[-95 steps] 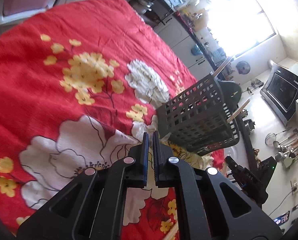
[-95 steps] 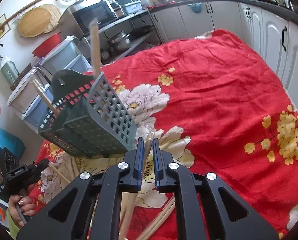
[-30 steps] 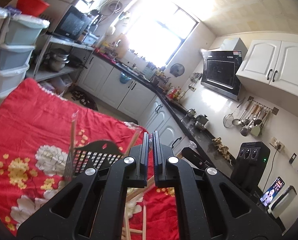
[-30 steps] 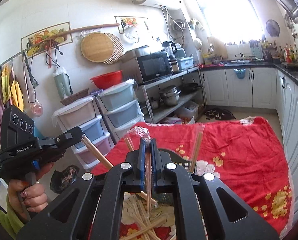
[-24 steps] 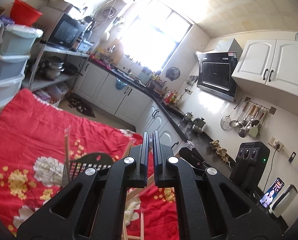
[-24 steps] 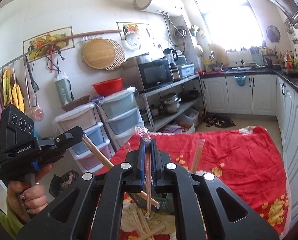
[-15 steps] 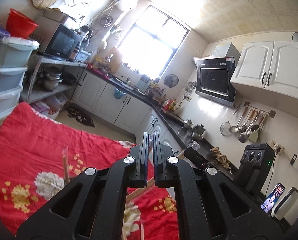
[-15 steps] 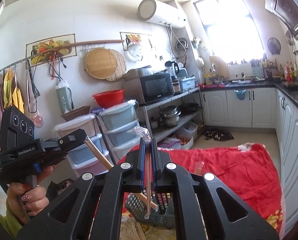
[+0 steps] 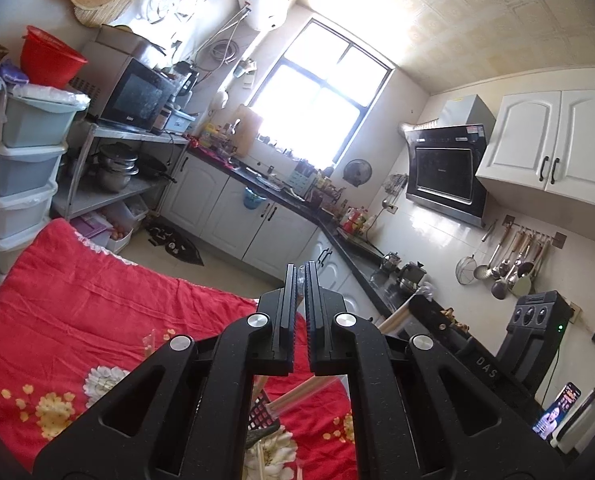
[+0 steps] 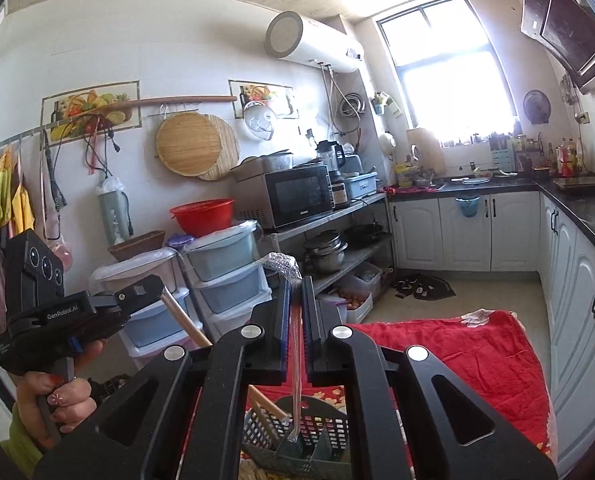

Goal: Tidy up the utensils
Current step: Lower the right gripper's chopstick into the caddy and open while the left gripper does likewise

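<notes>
Right wrist view: the right claw [image 10: 296, 312] is seen pinching a pair of slim chopsticks in a crinkled clear plastic sleeve [image 10: 296, 364], held upright, its lower tip inside the dark grey perforated plastic utensil basket [image 10: 297, 440] with divided compartments. The basket rests on the red floral cloth surface [image 10: 477, 352]. The left claw [image 9: 300, 308] is pressed nearly together on a clear wrapper tip; a pale round wooden stick [image 10: 185, 326] slants from it into the basket. Bare cloth is seen beyond the basket's rim.

Utensil basket [image 10: 297, 440] mostly hidden behind right tongs [image 10: 296, 304]
</notes>
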The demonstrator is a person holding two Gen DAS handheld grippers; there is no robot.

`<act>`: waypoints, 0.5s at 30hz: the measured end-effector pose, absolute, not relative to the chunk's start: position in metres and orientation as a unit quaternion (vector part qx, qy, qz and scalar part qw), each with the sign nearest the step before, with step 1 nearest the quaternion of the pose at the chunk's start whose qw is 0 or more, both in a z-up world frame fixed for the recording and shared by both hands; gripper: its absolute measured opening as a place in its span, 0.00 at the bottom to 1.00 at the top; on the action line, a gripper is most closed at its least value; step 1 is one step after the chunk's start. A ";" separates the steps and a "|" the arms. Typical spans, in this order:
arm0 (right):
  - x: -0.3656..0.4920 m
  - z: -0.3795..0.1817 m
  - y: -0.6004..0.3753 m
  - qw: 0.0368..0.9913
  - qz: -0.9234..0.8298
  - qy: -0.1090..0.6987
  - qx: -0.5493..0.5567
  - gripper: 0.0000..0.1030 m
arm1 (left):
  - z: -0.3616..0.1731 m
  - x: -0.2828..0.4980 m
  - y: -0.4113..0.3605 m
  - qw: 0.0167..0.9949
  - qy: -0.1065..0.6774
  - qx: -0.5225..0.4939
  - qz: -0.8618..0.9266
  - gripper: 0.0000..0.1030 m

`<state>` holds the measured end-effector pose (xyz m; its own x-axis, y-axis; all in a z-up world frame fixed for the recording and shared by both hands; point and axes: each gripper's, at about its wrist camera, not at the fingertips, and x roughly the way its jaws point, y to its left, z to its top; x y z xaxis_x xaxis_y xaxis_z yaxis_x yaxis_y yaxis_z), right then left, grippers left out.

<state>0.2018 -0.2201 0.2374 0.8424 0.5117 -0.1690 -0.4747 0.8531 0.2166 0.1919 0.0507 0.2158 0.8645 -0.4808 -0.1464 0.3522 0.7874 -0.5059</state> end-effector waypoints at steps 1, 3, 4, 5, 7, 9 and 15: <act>0.204 0.236 -0.221 0.957 0.254 0.111 0.084 0.06 | 0.213 0.194 0.051 0.936 0.137 -0.239 -0.220 0.02; 0.206 0.234 -0.220 0.959 0.248 0.111 0.081 0.06 | 0.209 0.198 0.053 0.936 0.142 -0.238 -0.215 0.02; 0.208 0.233 -0.220 0.960 0.245 0.112 0.081 0.06 | 0.206 0.200 0.053 0.936 0.144 -0.240 -0.214 0.02; 0.210 0.231 -0.220 0.960 0.243 0.114 0.080 0.06 | 0.204 0.202 0.054 0.935 0.147 -0.241 -0.213 0.02; 0.213 0.226 -0.220 0.961 0.238 0.117 0.080 0.06 | 0.198 0.206 0.055 0.934 0.154 -0.243 -0.211 0.02; 0.216 0.221 -0.221 0.961 0.235 0.121 0.080 0.06 | 0.193 0.209 0.055 0.933 0.160 -0.244 -0.211 0.02; 0.224 0.207 -0.219 0.962 0.228 0.131 0.079 0.06 | 0.180 0.217 0.049 0.932 0.175 -0.239 -0.207 0.02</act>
<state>0.2241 -0.2190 0.2067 0.8621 0.4586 -0.2155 -0.4173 0.8838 0.2116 0.2171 0.0486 0.1802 0.8527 -0.4699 -0.2281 0.3023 0.8001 -0.5181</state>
